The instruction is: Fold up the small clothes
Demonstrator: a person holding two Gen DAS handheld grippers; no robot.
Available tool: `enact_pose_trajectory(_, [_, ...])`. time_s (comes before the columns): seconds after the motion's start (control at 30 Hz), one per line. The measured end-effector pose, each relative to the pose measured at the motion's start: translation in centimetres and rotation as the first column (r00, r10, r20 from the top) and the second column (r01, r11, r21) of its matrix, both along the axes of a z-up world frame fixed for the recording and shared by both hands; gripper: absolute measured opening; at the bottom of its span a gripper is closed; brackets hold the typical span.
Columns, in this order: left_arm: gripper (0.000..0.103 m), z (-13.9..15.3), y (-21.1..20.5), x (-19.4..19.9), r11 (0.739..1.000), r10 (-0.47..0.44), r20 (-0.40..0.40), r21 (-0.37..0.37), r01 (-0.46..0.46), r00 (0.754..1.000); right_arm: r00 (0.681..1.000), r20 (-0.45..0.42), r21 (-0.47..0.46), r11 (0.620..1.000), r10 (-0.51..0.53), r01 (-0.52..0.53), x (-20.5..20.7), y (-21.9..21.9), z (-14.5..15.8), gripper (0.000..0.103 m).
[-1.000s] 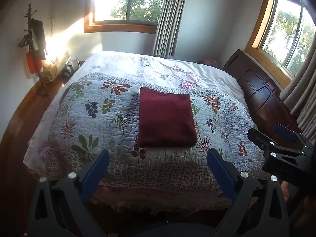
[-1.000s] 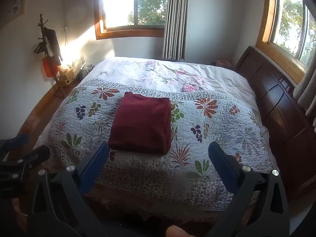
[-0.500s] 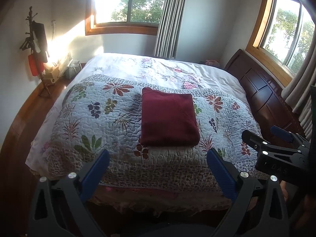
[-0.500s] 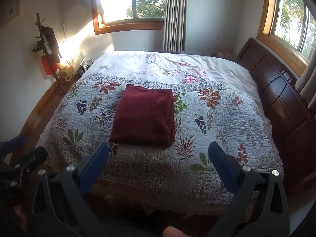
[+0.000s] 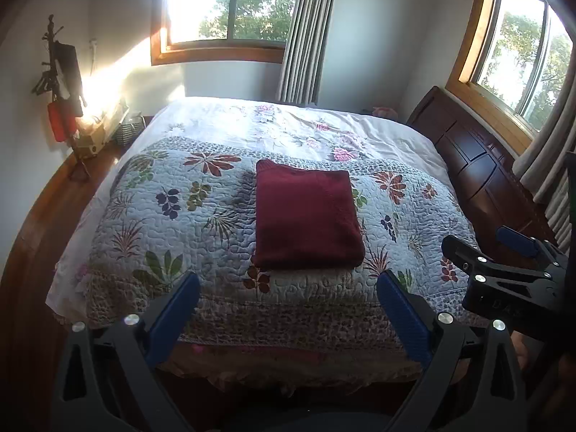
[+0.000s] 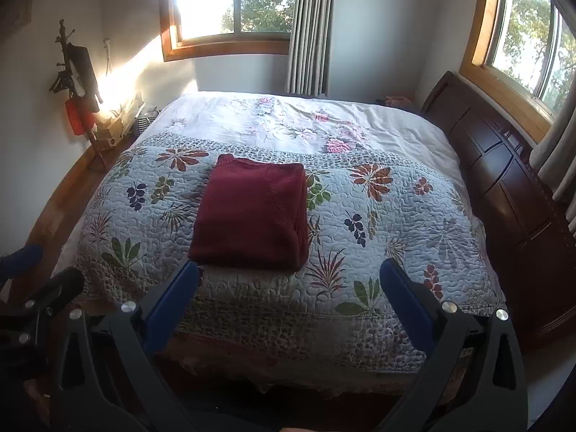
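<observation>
Both views have edged nearer the bed (image 5: 151, 216) since a second ago, so the folded maroon garment (image 5: 306, 219) looms larger; it has not shifted on the floral quilt. Left claw (image 5: 288, 309) and right claw (image 6: 288, 298) hang short of the bed's near edge, fingers wide apart, holding nothing. Only the left view shows the right claw at its right edge; only the right view shows the garment's layered fold edge.
</observation>
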State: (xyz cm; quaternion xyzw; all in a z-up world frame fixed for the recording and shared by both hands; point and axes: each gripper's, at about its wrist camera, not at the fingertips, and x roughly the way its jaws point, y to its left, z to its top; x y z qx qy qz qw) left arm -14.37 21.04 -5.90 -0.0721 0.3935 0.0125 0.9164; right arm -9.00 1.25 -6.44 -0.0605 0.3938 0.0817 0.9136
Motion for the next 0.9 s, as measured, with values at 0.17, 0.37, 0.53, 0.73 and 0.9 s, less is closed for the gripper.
enact_pose_trajectory(0.17, [0.099,-0.2,0.0,0.4,1.0,-0.004,-0.007,-0.001,0.004,1.0,1.0,0.001,0.002,1.0,0.006,-0.006,0.0,0.0,-0.2,0.1])
enact_pose_trajectory(0.37, [0.099,-0.2,-0.1,0.5,1.0,-0.003,-0.007,0.002,0.003,1.0,1.0,-0.007,0.008,1.0,0.005,-0.005,0.4,-0.1,-0.2,0.1])
enact_pose_trajectory(0.53, [0.099,-0.3,0.1,1.0,1.0,-0.004,-0.013,0.005,0.004,1.0,1.0,-0.008,0.007,1.0,0.012,-0.012,0.4,0.0,-0.2,0.1])
enact_pose_trajectory(0.73, [0.099,-0.3,0.3,1.5,1.0,-0.007,-0.012,0.007,0.007,1.0,1.0,-0.009,0.003,1.0,0.01,-0.01,0.9,-0.1,-0.2,0.1])
enact_pose_trajectory(0.9, [0.099,-0.3,0.5,1.8,1.0,-0.011,-0.015,0.008,0.011,1.0,1.0,-0.01,0.0,1.0,0.008,-0.008,1.1,-0.1,-0.1,0.1])
